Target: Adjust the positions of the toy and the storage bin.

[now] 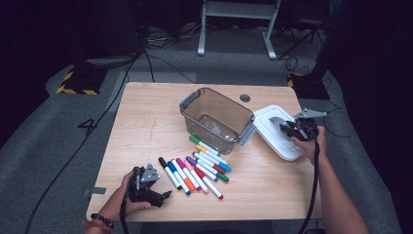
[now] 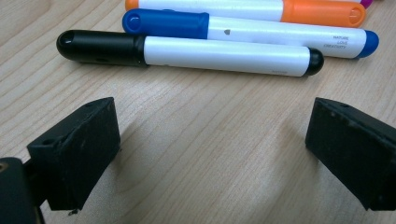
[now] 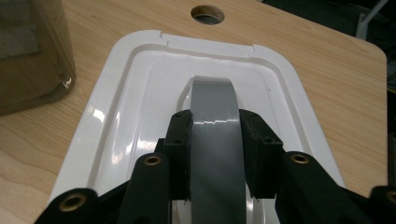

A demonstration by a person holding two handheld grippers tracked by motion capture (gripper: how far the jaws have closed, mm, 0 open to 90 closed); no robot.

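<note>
The right claw point(image 1: 290, 127) is pinched on the grey curved handle point(image 3: 215, 140) of the white rectangular plastic lid point(image 3: 116, 116), its jaws pressing the handle from both sides. The lid lies flat on the light wooden bench point(image 1: 146, 136) under this claw, with the clear smoky plastic storage bin point(image 1: 216, 118) just beyond the lid's far edge toward the bench's middle. In the right gripper view the bin's wall sits off to the claw's upper left, and a round cable hole point(image 3: 207, 14) in the bench lies straight ahead past the lid.

The left claw point(image 2: 210, 140) is spread wide and holds nothing, hovering low over bare wood. Directly ahead of its jaws lies the black-capped white marker pen point(image 2: 224, 55), crosswise to the claw, with a blue-capped white marker point(image 2: 243, 30) touching it just behind and an orange-capped marker point(image 2: 261, 9) farther on. In the high view the whole scatter of coloured markers point(image 1: 199, 165) lies between this claw and the bin.

The step in hand looks like two beginnings at once: the lid gripped, the first marker approached. The bin is open and seems empty of pens, so the packing has barely begun. Next, the left claw needs to move forward until the black marker's barrel sits between its jaws, then squeeze across its barrel without nudging the blue neighbour. The lid should stay clear of the bin until the pens are in.
</note>
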